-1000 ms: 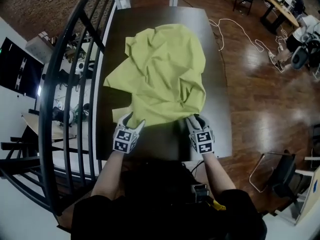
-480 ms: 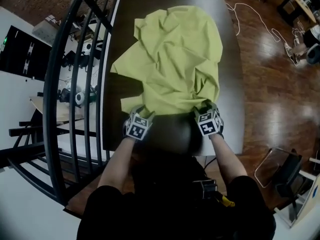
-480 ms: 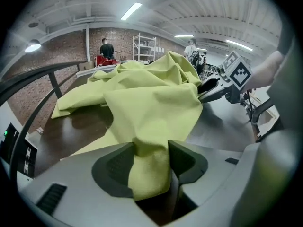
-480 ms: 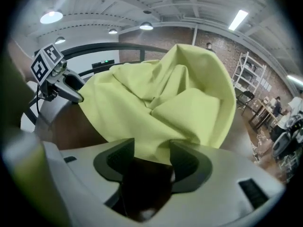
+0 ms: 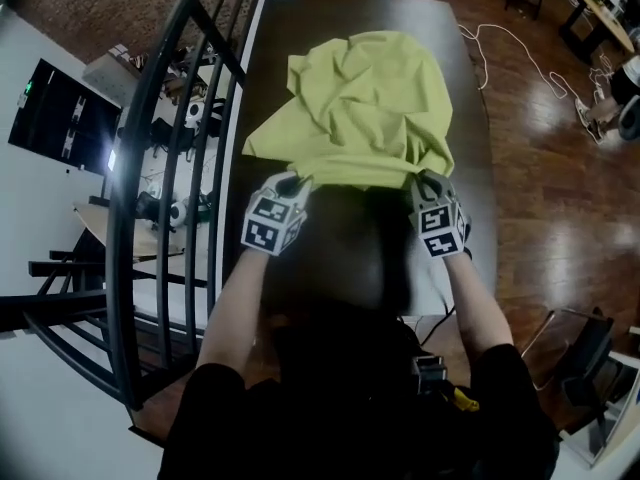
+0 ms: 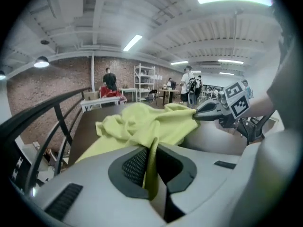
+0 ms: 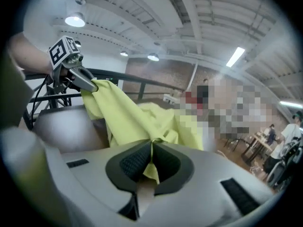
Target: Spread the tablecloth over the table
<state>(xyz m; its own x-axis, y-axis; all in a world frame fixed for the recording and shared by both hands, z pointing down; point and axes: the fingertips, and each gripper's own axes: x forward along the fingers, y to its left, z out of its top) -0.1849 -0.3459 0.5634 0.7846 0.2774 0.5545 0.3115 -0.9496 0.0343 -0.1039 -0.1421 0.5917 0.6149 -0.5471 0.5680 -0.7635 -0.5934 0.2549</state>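
A yellow-green tablecloth (image 5: 365,108) lies crumpled on the dark brown table (image 5: 470,118). My left gripper (image 5: 292,183) is shut on the left end of its near edge. My right gripper (image 5: 425,180) is shut on the right end. Both sets of jaws have just been closing with the cloth between them. The near edge is raised off the table and stretched between the two. In the left gripper view a fold of cloth (image 6: 142,122) is pinched in the left gripper (image 6: 150,167). In the right gripper view cloth (image 7: 137,122) is pinched in the right gripper (image 7: 152,162).
A black metal railing (image 5: 170,118) runs along the table's left side. A white cable (image 5: 520,48) lies on the wooden floor to the right, and a chair (image 5: 580,358) stands at the lower right. People (image 6: 110,79) stand far back in the room.
Both grippers went from open at the cloth's near edge to shut on it. They have lifted that edge off the table and carried it up the frame.
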